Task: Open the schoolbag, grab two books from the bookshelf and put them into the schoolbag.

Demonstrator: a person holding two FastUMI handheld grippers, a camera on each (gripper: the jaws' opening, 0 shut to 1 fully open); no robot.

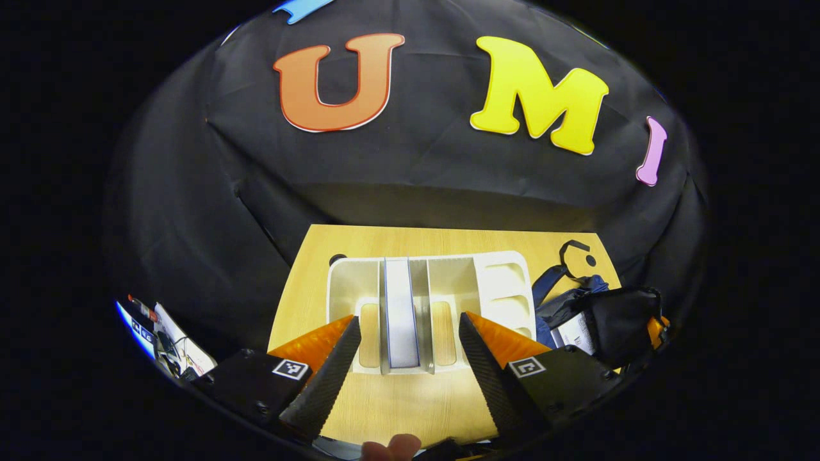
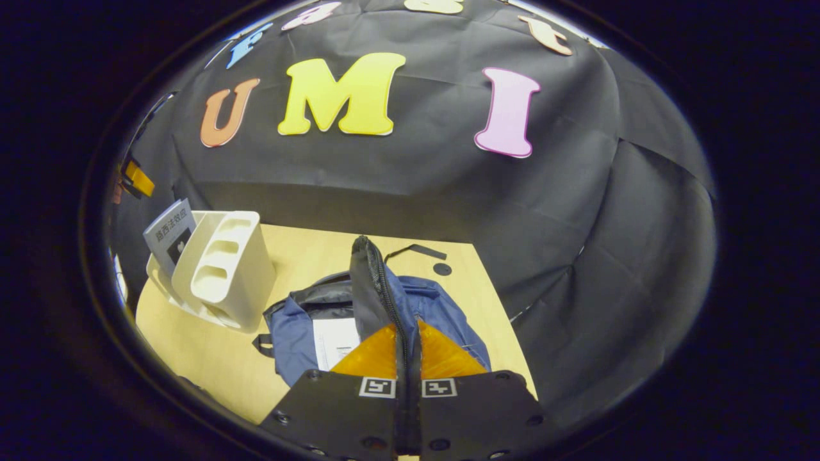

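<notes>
Left gripper (image 1: 407, 349), jaws spread, is facing one white bookshelf (image 1: 503, 282) at 12 o'clock; one book (image 1: 400, 307) is standing upright in it. At 3 o'clock one blue schoolbag (image 1: 580, 307) is lying on the table (image 1: 397, 403). Right gripper (image 2: 408, 358) is pinching the schoolbag's raised flap (image 2: 368, 288); one white book (image 2: 336, 342) is lying inside.

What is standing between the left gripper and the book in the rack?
Nothing visible. The left gripper is open, in line with the upright book. The rack's dividers flank the book closely on both sides, so the fingers may meet them. The right gripper holds the bag's flap up.
</notes>
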